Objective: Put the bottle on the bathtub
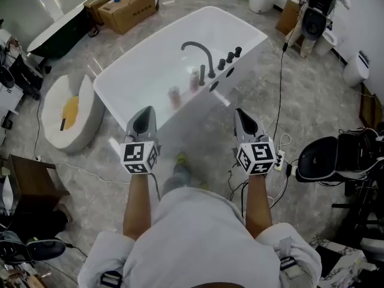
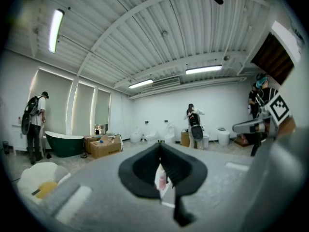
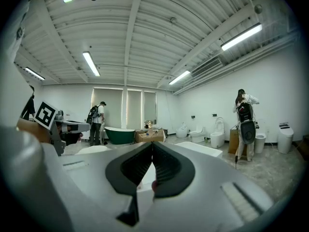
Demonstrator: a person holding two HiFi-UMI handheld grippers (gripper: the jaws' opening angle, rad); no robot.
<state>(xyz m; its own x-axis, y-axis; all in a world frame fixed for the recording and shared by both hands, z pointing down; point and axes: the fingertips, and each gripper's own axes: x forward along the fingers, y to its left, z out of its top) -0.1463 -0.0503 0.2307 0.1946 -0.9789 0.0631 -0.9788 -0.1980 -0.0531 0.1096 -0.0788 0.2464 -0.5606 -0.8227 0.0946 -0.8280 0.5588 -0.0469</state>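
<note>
A white bathtub (image 1: pixel 150 71) with a dark curved faucet (image 1: pixel 201 56) stands ahead of me on the marble floor. Two small pinkish bottles (image 1: pixel 174 95) (image 1: pixel 195 78) stand on its near rim, blurred. My left gripper (image 1: pixel 143 120) and right gripper (image 1: pixel 246 122) are held level side by side, short of the tub, both shut with nothing between the jaws. In the left gripper view the gripper (image 2: pixel 160 148) has its tips touching, and a white and pink bottle (image 2: pixel 161 178) shows beyond, through the gap below them. The right gripper (image 3: pixel 152 146) is likewise closed, with the tub's rim (image 3: pixel 200 149) beyond it.
A cardboard box (image 1: pixel 129 5) and a dark green tub (image 1: pixel 57 32) lie at the far left. A round white basin with a yellow patch (image 1: pixel 69 113) sits left of the tub. A black chair (image 1: pixel 327 158) and floor cables (image 1: pixel 282 143) are at the right. People stand far off (image 2: pixel 36 124).
</note>
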